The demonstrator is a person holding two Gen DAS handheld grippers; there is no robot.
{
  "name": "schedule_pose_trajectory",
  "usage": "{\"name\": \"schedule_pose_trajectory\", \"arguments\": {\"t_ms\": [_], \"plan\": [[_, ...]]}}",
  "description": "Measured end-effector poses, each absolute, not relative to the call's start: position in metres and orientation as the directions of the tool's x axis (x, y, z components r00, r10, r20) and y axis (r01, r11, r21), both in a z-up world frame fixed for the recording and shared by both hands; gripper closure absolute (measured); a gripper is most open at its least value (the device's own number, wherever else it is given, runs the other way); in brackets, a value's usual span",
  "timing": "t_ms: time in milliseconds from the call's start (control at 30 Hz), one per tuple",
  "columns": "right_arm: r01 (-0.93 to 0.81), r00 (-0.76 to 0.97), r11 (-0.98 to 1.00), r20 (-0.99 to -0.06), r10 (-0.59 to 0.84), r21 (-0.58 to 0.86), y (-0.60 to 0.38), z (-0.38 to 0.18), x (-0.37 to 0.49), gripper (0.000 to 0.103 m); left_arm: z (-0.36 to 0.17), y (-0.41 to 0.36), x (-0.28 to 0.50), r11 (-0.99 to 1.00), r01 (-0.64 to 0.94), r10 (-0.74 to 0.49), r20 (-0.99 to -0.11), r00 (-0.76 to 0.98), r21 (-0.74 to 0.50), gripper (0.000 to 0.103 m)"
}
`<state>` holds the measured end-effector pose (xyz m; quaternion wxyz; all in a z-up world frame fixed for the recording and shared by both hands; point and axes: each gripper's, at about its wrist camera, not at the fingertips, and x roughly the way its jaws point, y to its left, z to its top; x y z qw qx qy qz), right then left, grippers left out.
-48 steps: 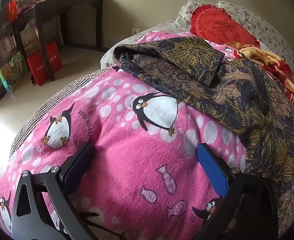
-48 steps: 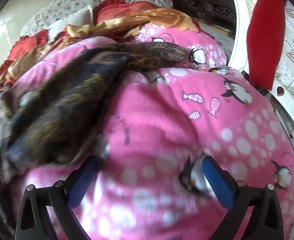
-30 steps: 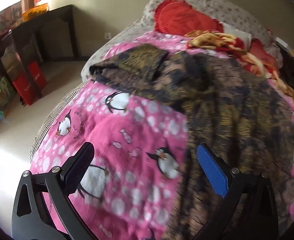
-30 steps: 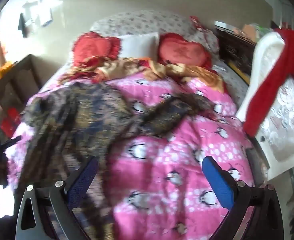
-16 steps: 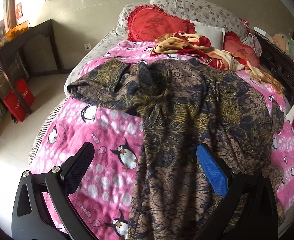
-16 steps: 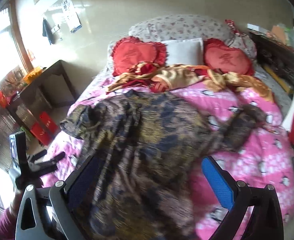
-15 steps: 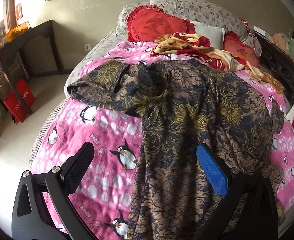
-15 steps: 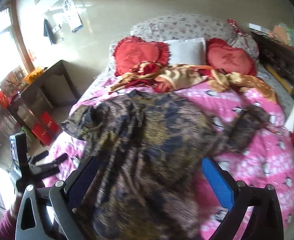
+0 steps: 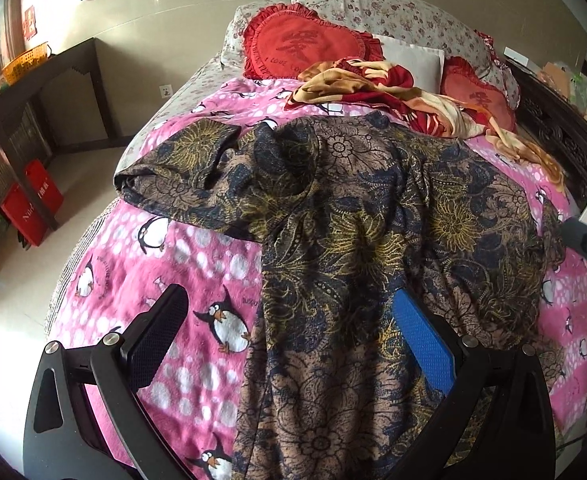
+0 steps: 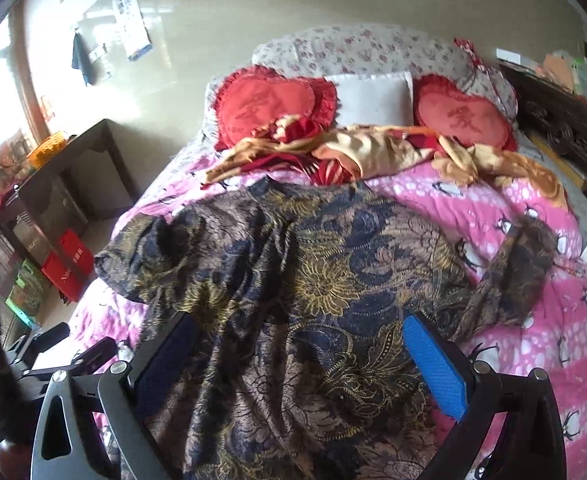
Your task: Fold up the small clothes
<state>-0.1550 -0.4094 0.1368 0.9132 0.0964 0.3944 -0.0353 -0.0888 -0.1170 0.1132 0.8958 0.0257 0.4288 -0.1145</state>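
A dark garment with a brown, navy and gold floral print [image 9: 353, 240] lies spread and rumpled on a pink penguin blanket [image 9: 197, 264]; it also shows in the right wrist view [image 10: 313, 292]. One sleeve lies out to the left [image 9: 173, 168], the other to the right [image 10: 521, 264]. My left gripper [image 9: 289, 332] is open and empty, held above the garment's near hem. My right gripper [image 10: 301, 356] is open and empty, above the garment's lower part. The left gripper also shows at the left edge of the right wrist view [image 10: 33, 356].
Two red heart cushions [image 10: 269, 104] and a white pillow [image 10: 373, 96] lie at the bed's head, with a crumpled red and yellow cloth [image 10: 353, 152] before them. A dark table [image 9: 33, 92] and red bags [image 9: 33, 200] stand left of the bed. A dark carved cabinet [image 10: 561, 132] stands at the right.
Both grippers have pulled back and up from close over the blanket, so the whole garment and the bed are in view. Both stay open.
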Motion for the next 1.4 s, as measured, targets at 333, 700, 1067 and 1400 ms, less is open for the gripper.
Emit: {"name": "schedule_pose_trajectory", "arguments": {"t_ms": [333, 700, 1067, 1400], "plan": [[0.146, 0.661, 0.982, -0.750, -0.009, 0.117, -0.407, 0.108, -0.132, 0.000, 0.104, -0.127, -0.079, 0.973, 0.229, -0.171, -0.785, 0.596, -0.039, 0.000], [0.154, 0.652, 0.984, -0.758, -0.030, 0.093, -0.403, 0.098, -0.126, 0.000, 0.096, -0.133, -0.076, 0.973, 0.229, -0.167, -0.794, 0.585, -0.036, 0.000], [0.169, 0.636, 0.982, -0.770, -0.047, 0.079, -0.403, 0.088, -0.126, 0.000, 0.096, -0.139, -0.072, 0.972, 0.233, -0.173, -0.793, 0.584, -0.040, 0.000], [0.158, 0.623, 0.985, -0.781, -0.042, 0.074, -0.396, 0.081, -0.121, 0.000, 0.095, -0.140, -0.063, 0.974, 0.226, -0.156, -0.797, 0.584, -0.026, 0.000]]}}
